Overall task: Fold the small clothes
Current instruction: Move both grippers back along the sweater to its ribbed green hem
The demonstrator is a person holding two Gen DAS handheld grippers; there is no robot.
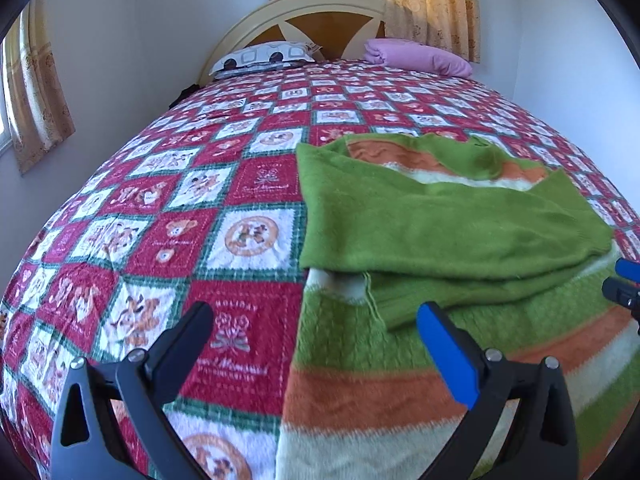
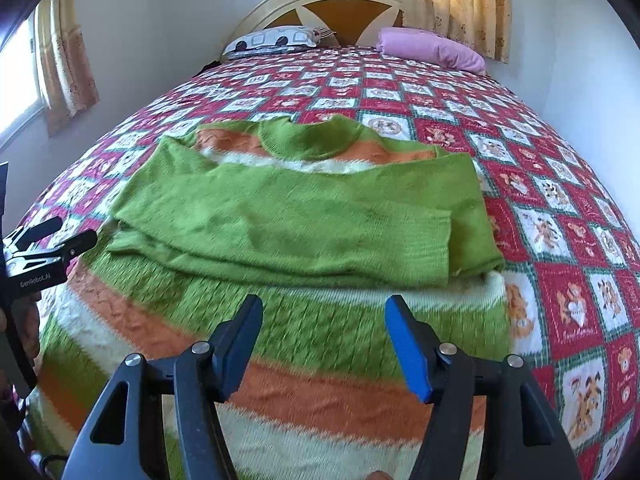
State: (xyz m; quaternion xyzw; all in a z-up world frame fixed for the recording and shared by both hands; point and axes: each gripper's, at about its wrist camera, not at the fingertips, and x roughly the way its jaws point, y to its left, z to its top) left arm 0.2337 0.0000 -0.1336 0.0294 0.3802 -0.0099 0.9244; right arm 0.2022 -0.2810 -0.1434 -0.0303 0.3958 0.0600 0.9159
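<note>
A: Fingers?
B: Left gripper (image 1: 316, 320) fingers spread wide, nothing between them, over the sweater's left edge. Right gripper (image 2: 324, 316) fingers apart, empty, above the striped body.
A: Garment position?
B: Green sweater (image 2: 304, 208) flat on the bed's quilt (image 1: 160, 208), both sleeves folded across the chest. Pillows (image 1: 420, 56) at the headboard.

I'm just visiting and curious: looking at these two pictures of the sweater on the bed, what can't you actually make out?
- Sweater hem: cut off by the bottom edge and hidden behind the gripper fingers in both wrist views.
- Sweater body under the folded sleeves: covered by them.
- Near stripes: blurred in both views.
- Right gripper in the left wrist view: only a tip shows at the right edge.
- Quilt lettering: too small and soft to read.
</note>
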